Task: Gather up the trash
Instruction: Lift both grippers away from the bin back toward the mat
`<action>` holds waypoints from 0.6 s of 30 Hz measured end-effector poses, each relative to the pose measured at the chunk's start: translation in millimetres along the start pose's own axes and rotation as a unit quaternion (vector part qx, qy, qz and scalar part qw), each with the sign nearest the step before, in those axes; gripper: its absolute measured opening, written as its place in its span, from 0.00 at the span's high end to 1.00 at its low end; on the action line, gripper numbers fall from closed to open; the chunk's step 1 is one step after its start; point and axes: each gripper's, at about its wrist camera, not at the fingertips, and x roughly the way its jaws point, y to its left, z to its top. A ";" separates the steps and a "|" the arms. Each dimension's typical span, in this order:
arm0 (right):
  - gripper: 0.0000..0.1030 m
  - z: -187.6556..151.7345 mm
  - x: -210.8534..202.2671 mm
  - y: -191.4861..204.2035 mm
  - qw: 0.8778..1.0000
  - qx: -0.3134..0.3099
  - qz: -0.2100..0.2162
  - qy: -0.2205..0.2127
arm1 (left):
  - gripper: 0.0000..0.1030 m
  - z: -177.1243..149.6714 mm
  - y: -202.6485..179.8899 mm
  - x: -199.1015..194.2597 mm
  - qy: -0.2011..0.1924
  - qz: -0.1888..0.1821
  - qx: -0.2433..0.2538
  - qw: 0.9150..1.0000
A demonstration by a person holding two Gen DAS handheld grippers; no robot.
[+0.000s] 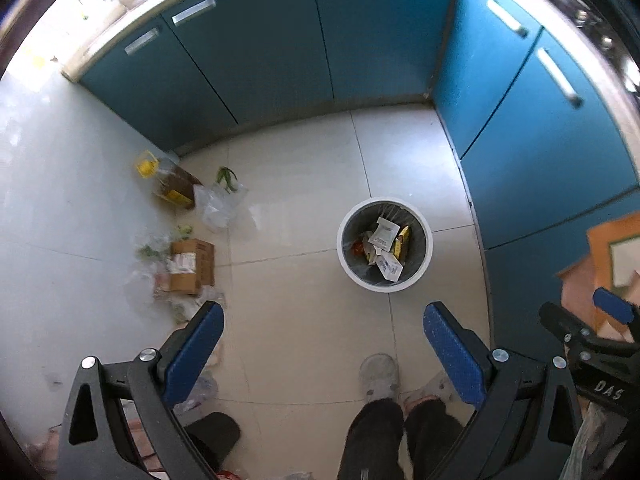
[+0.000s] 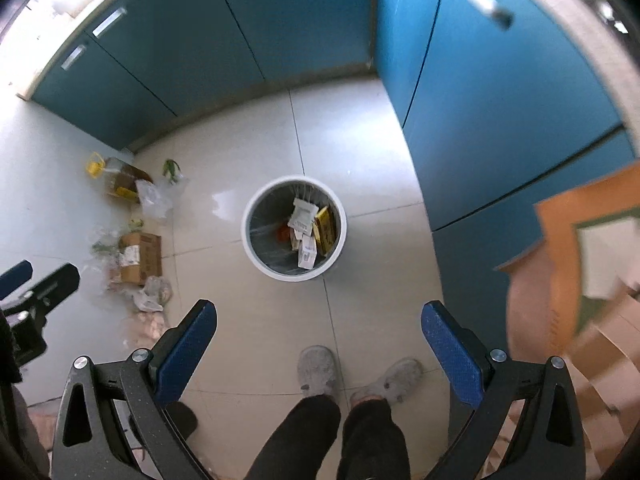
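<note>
Pale floor tiles [image 1: 304,216] hold a half-full trash bin [image 1: 426,256]; both the left gripper [image 1: 324,354] and right gripper [image 2: 319,350] hang spread and empty, and an orange carton [image 2: 560,248] blurs off-frame.

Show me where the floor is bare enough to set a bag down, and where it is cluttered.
Bare tile lies between the bin and the cabinets, and between the bin and the shoes. To the left it is crowded: oil bottle, plastic bags and box sit close together near the cabinet corner.
</note>
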 end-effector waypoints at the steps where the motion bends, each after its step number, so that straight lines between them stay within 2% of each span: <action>1: 0.00 -5.4 -23.7 0.0 1.000 0.002 0.010 -0.006 | 0.01 -3.4 -1.9 -18.2 -0.012 0.008 0.008 1.000; 4: 0.00 -16.9 -79.0 -2.1 0.999 0.012 0.033 -0.028 | 0.01 -9.7 -8.6 -61.7 -0.038 0.022 0.024 0.999; 10: 0.00 -45.8 -186.3 -30.1 0.990 0.064 0.085 -0.090 | 0.01 -19.4 -44.8 -155.3 -0.116 0.000 0.052 0.992; 14: 0.00 -84.6 -261.6 -84.9 0.976 0.125 0.104 -0.145 | 0.00 -25.5 -91.7 -207.0 -0.170 -0.037 0.077 0.982; 18: 0.00 -144.6 -312.1 -162.5 0.958 0.200 0.096 -0.182 | 0.00 -43.4 -177.9 -244.5 -0.197 -0.059 0.148 0.967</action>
